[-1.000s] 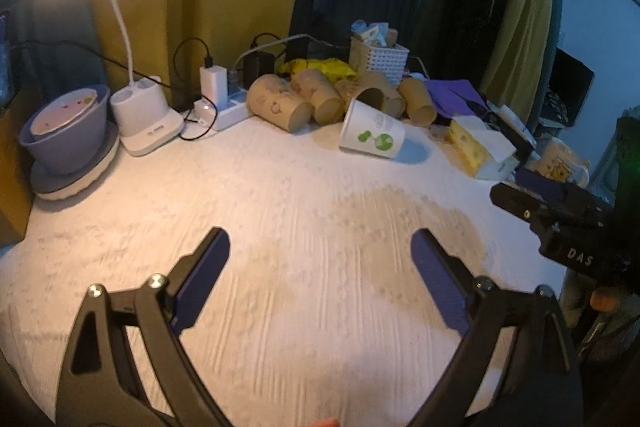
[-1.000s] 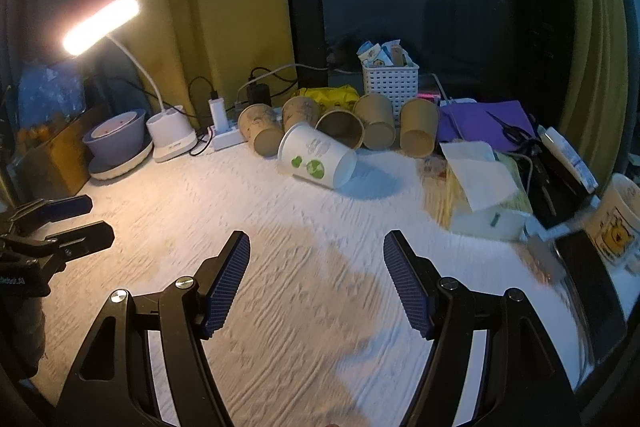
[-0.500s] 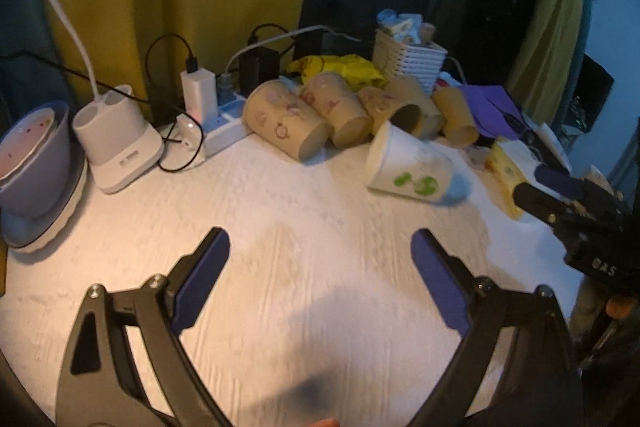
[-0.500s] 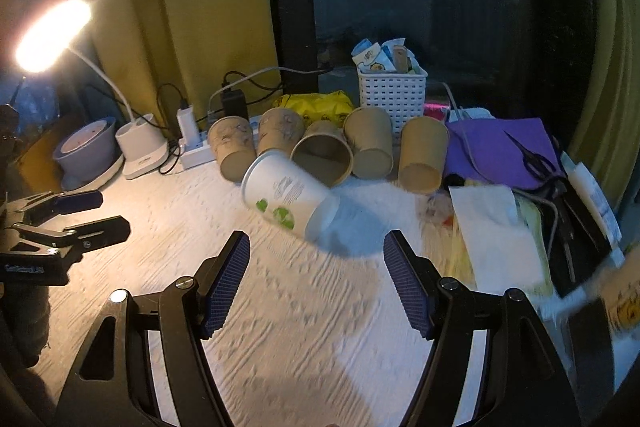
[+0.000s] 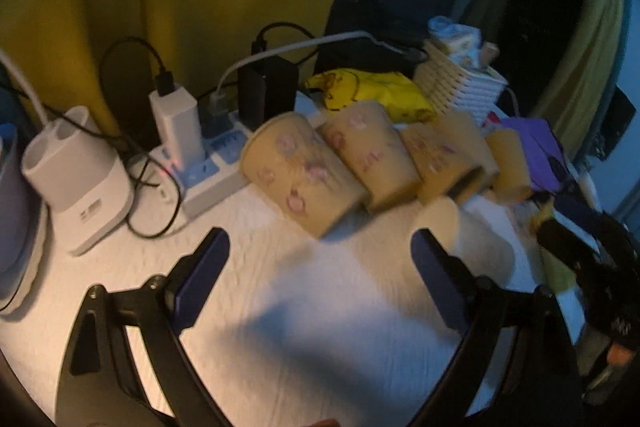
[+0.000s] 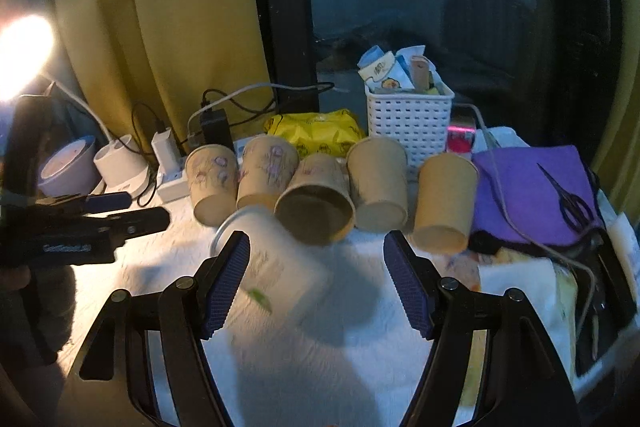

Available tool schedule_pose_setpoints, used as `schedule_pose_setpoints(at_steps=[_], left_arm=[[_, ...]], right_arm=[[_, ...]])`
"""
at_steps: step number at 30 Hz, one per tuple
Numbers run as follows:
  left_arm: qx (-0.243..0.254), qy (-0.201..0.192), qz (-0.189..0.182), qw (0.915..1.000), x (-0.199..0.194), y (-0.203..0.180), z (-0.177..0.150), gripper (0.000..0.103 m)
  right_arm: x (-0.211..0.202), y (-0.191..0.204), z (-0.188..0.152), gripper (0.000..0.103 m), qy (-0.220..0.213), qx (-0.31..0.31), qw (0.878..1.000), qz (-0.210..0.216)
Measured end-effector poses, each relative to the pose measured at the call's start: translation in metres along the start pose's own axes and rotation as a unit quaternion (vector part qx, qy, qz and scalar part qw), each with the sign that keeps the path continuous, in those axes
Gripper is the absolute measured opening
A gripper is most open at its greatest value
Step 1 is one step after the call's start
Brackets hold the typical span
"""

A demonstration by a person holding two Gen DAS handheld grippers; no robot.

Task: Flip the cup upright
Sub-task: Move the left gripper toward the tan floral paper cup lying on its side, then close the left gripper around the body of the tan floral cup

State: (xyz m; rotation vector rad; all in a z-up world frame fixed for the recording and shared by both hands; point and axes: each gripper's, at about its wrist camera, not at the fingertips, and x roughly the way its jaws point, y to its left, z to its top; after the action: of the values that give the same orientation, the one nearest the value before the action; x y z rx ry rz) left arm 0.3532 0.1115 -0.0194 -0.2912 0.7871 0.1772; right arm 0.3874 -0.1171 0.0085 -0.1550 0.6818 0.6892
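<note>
A white paper cup with a green print (image 6: 276, 267) lies on its side on the white cloth, its base toward the far left. My right gripper (image 6: 316, 275) is open, and the cup lies between its fingers, close to the left one. In the left wrist view the cup (image 5: 472, 239) is blurred, just beyond the right finger. My left gripper (image 5: 320, 267) is open and empty, and shows in the right wrist view (image 6: 120, 211) at the left.
A row of brown paper cups (image 6: 316, 203) lies on its side behind the white cup. Behind them are a power strip with chargers (image 5: 200, 163), a lamp base (image 5: 76, 179), a yellow packet (image 6: 316, 131) and a white basket (image 6: 408, 119). Purple cloth with scissors (image 6: 536, 195) lies right.
Both grippers have moved forward toward the cups. The white cup now lies between the right gripper's fingers. The left gripper has swung toward the power strip and brown cups.
</note>
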Motion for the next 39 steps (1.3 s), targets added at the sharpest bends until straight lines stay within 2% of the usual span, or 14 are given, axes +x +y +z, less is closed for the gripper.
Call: schedule_pose_setpoints(at_steps=[2,6,11,17,18,19,22,29,39], left_arm=[[-0.015,0.004,0.002,0.9999,0.013,0.003,0.008,0.093],[-0.047,0.005,0.011,0.9988,0.033,0.011,0.019,0.093],[-0.054,0.013,0.019,0.9983,0.054,0.014,0.025,0.093],[-0.072,0.033,-0.004,0.9968,0.073,0.022,0.024,0.092],[-0.077,0.034,-0.007,0.9964,0.075,0.022,0.025,0.084],[-0.078,0.036,-0.014,0.9962,0.076,0.024,0.024,0.084],[-0.077,0.039,-0.022,0.9960,0.075,0.026,0.023,0.081],[-0.056,0.048,-0.035,0.9967,0.061,0.012,0.013,0.063],[-0.036,0.065,-0.040,0.9964,0.045,0.018,0.006,0.062]], right_arm=[[0.007,-0.002,0.004,0.073,-0.016,-0.004,1.000,0.008],[0.020,-0.005,0.007,0.073,-0.017,-0.004,1.000,0.015],[0.029,-0.010,0.006,0.073,-0.011,0.006,1.000,0.024],[0.033,-0.015,0.004,0.073,-0.010,0.011,1.000,0.026],[0.033,-0.016,0.004,0.073,-0.009,0.014,1.000,0.025],[0.033,-0.017,0.004,0.073,-0.009,0.016,1.000,0.024],[0.033,-0.020,0.003,0.073,0.005,0.028,1.000,0.012],[0.027,-0.020,0.003,0.073,0.010,0.028,1.000,0.004],[0.007,-0.007,-0.001,0.073,0.014,0.023,1.000,0.004]])
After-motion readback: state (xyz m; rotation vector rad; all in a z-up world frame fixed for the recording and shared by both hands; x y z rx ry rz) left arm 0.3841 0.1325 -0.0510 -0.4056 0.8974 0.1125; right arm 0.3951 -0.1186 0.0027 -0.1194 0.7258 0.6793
